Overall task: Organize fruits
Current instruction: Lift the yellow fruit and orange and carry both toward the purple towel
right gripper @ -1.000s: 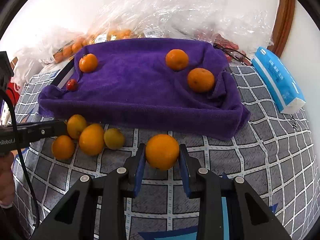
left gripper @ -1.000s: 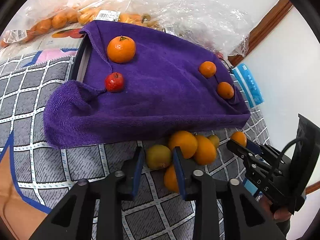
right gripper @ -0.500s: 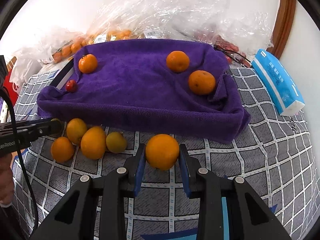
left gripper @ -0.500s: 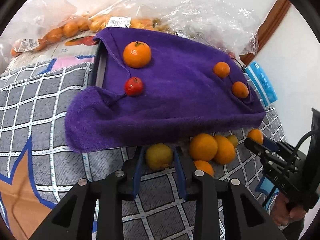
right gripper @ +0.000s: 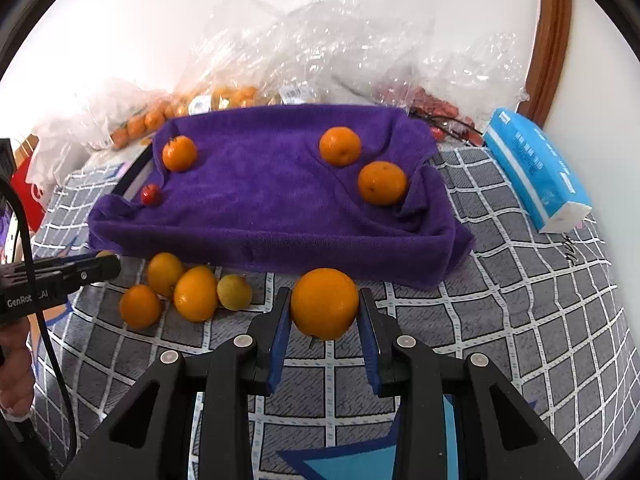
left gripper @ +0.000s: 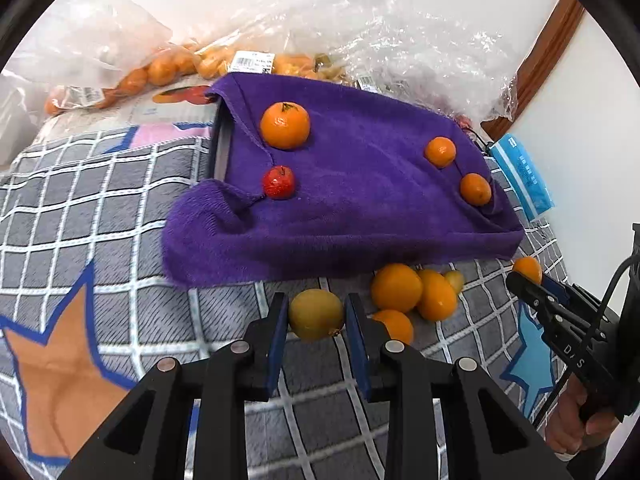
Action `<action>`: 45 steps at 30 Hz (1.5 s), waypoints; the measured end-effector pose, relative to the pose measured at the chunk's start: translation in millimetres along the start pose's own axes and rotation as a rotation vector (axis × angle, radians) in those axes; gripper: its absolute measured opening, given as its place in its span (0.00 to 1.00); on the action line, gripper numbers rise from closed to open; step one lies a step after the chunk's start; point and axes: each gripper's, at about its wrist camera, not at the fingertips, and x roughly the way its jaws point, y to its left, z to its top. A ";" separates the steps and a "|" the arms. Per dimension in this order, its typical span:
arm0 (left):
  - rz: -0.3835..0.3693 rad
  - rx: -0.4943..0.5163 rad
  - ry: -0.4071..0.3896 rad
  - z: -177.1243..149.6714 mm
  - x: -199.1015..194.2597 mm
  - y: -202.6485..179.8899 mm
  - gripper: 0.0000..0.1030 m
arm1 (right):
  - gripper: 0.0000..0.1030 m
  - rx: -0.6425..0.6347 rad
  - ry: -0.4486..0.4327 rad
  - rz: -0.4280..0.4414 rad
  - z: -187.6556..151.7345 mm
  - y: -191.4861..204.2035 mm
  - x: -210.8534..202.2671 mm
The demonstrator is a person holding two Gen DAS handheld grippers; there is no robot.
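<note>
Between the left tongs (left gripper: pixel 316 322), at six o'clock, a yellow-green fruit (left gripper: pixel 316 314) sits clamped; the right tongs (right gripper: pixel 325 318) clamp an orange (right gripper: pixel 325 303). Round skins could slip free and roll off the purple towel (right gripper: pixel 260 200) at twelve o'clock.

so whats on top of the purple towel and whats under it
On the purple towel: three oranges and one small red fruit. Under it, only a dark tray edge shows; the rest is covered.
</note>
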 end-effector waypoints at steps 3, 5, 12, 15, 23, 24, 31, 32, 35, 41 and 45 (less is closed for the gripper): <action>0.001 -0.018 -0.013 -4.6 -14.9 0.4 0.27 | 0.31 0.007 -0.019 0.002 1.0 0.7 -11.1; -0.001 -0.027 -0.028 -7.1 -26.4 0.2 0.27 | 0.31 0.009 -0.036 0.007 2.2 1.3 -21.1; 0.008 -0.041 -0.079 -13.3 -65.6 -5.3 0.27 | 0.31 0.016 -0.092 0.002 7.9 2.3 -54.8; -0.016 -0.056 -0.094 -13.9 -79.1 -7.4 0.27 | 0.31 0.018 -0.120 0.000 11.0 3.8 -69.0; -0.018 -0.061 -0.145 -13.6 -110.0 -18.3 0.27 | 0.31 0.022 -0.159 -0.012 15.7 1.1 -94.4; -0.015 -0.062 -0.150 -12.6 -112.1 -19.2 0.27 | 0.31 0.024 -0.162 -0.011 16.5 0.6 -97.0; -0.014 -0.052 -0.182 -5.4 -126.2 -26.8 0.27 | 0.31 0.024 -0.194 -0.014 23.9 -0.9 -110.6; -0.015 -0.049 -0.188 -4.4 -128.3 -28.4 0.27 | 0.31 0.023 -0.197 -0.013 24.9 -0.8 -111.8; -0.016 -0.043 -0.199 -1.3 -132.6 -31.8 0.27 | 0.31 0.023 -0.214 -0.014 29.0 -0.3 -116.4; -0.014 -0.032 -0.214 3.5 -135.5 -35.7 0.27 | 0.31 0.028 -0.231 -0.013 33.7 -1.3 -121.1; -0.003 -0.028 -0.220 6.0 -135.4 -36.0 0.27 | 0.31 0.026 -0.233 -0.012 35.9 -1.4 -120.6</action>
